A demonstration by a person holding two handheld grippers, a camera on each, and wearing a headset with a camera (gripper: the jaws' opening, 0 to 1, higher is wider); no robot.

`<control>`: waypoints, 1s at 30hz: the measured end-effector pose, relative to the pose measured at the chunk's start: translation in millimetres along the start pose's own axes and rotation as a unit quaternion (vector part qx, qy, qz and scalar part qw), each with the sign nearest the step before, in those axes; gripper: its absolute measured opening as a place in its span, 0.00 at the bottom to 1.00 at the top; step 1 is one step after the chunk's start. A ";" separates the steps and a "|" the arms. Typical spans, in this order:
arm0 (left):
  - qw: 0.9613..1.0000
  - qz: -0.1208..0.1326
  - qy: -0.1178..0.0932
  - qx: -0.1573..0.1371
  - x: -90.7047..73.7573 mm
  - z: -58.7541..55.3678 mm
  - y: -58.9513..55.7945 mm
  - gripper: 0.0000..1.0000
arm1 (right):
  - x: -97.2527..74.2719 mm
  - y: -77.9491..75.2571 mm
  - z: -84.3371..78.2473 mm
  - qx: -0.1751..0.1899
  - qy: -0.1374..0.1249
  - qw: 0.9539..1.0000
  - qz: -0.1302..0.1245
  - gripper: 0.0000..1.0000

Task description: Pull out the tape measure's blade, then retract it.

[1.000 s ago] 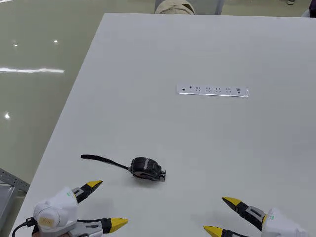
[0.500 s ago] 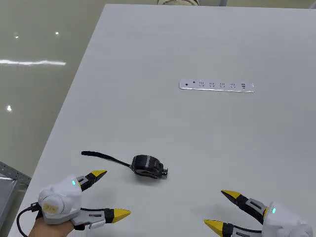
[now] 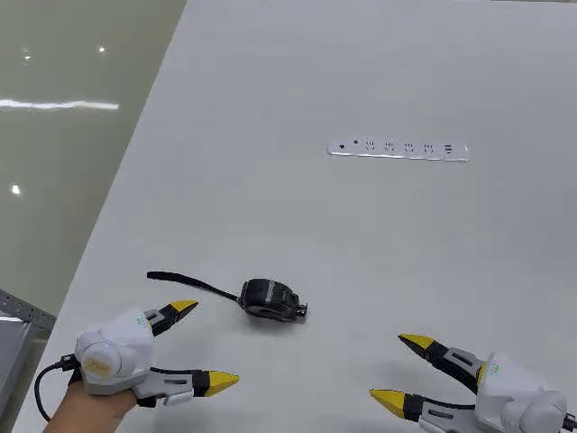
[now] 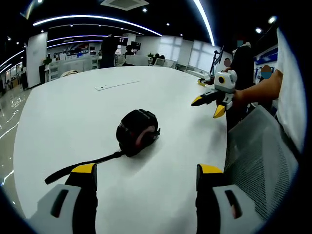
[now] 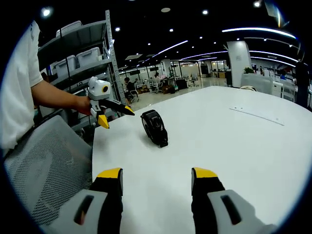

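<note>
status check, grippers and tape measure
Left gripper open, right gripper open, both empty. Tape measure on table ahead of them, blade in. Path clear; power strip farther off.

There was one white table (image 3: 361,234), and on it one black tape measure (image 3: 269,299) with one strap (image 3: 185,283), one power strip (image 3: 398,149) at one o'clock of it, and two grippers, left gripper (image 3: 206,343) at eight o'clock, right gripper (image 3: 398,369) at four o'clock, each with two yellow-tipped jaws spread apart

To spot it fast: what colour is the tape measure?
Tape measure is black, best in left gripper view.
</note>
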State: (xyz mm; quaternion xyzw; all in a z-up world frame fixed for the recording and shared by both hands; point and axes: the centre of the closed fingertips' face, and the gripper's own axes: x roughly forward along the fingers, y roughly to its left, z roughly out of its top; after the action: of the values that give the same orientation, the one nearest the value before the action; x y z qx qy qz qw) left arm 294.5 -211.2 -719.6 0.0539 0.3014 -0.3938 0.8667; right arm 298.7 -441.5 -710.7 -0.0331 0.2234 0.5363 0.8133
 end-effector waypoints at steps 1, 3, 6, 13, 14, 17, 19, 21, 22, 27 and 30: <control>1.000 -0.001 0.000 0.001 0.4 0.3 0.7 0.83 | 0.8 -0.6 0.7 0.000 -0.001 1.000 0.001 0.57; 1.000 -0.003 0.005 0.006 1.8 0.1 1.8 0.83 | 3.0 -1.8 1.0 -0.002 0.000 1.000 0.003 0.57; 1.000 -0.007 0.009 0.013 4.4 1.4 2.7 0.83 | 5.6 -4.4 0.8 -0.004 0.001 1.000 0.007 0.57; 0.999 -0.014 0.020 0.027 11.8 3.8 7.0 0.82 | 11.2 -9.2 1.9 -0.010 0.006 1.000 0.015 0.57; 0.999 -0.016 0.023 0.031 12.7 3.2 7.4 0.82 | 11.8 -9.4 1.9 -0.012 0.007 1.000 0.016 0.57; 0.999 -0.016 0.030 0.039 14.6 3.0 8.8 0.81 | 14.1 -11.2 2.7 -0.013 0.006 1.000 0.019 0.57; 0.998 -0.018 0.036 0.047 16.5 3.6 9.8 0.81 | 16.2 -11.7 2.2 -0.016 0.008 1.000 0.021 0.57; 0.998 -0.020 0.041 0.054 17.9 3.1 11.3 0.80 | 18.3 -11.3 3.0 -0.017 0.008 1.000 0.024 0.57; 0.997 -0.020 0.044 0.056 18.6 2.8 12.2 0.80 | 19.2 -11.7 2.8 -0.018 0.009 0.999 0.025 0.57; 0.996 -0.025 0.050 0.063 23.2 3.6 13.8 0.79 | 23.3 -10.7 0.8 -0.026 0.015 0.999 0.032 0.57; 0.996 -0.027 0.056 0.069 26.3 2.1 15.4 0.79 | 24.7 -11.0 -1.5 -0.028 0.017 0.999 0.036 0.57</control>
State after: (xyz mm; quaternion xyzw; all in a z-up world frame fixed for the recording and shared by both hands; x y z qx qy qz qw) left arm 319.9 -218.4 -735.0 0.1274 0.3227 -0.4335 0.8317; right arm 316.0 -425.4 -723.9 -0.0571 0.2235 0.5706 0.7882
